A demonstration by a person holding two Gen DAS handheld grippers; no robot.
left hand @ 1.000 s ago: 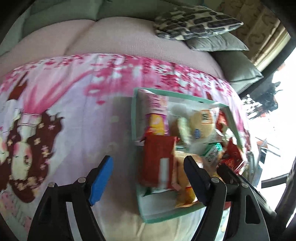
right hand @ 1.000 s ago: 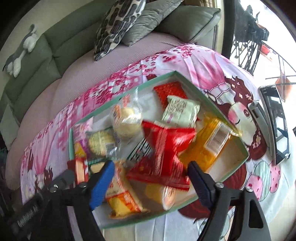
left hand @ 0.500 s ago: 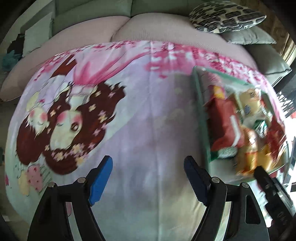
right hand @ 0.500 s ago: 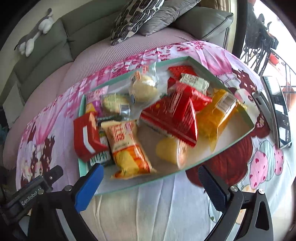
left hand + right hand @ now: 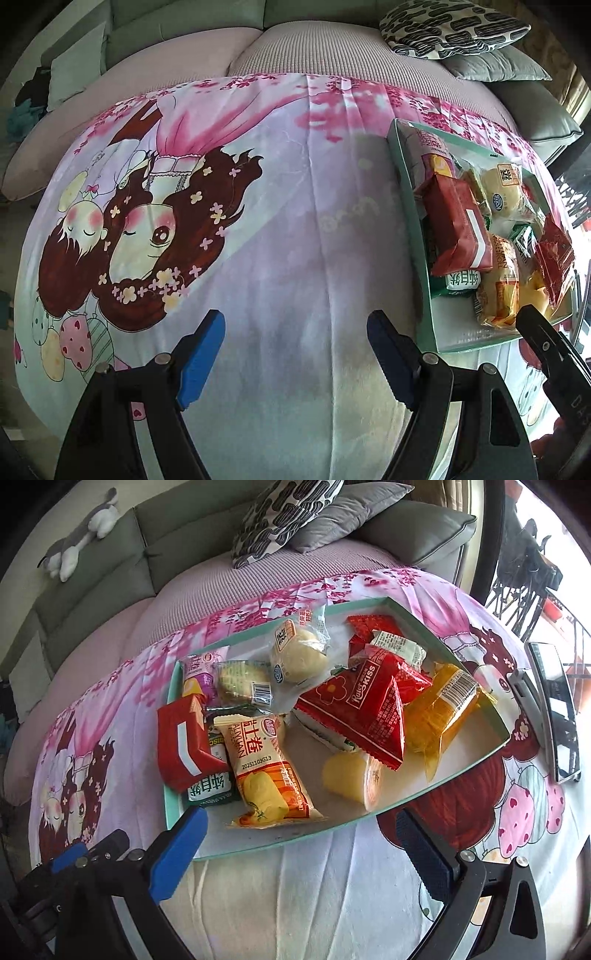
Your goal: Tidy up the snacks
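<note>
Both tools, left (image 5: 295, 354) and right (image 5: 299, 845), hang wide apart, empty. These snacks (image 5: 369, 709) in the tray (image 5: 436, 782) look light, crinkly, slippery, so I'd pinch the yellow roll pack (image 5: 266, 771) across its middle, gently.

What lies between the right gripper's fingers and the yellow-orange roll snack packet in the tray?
In the right wrist view, only the teal tray's near rim and bare tray floor separate the open right gripper from the yellow-orange roll packet.
</note>
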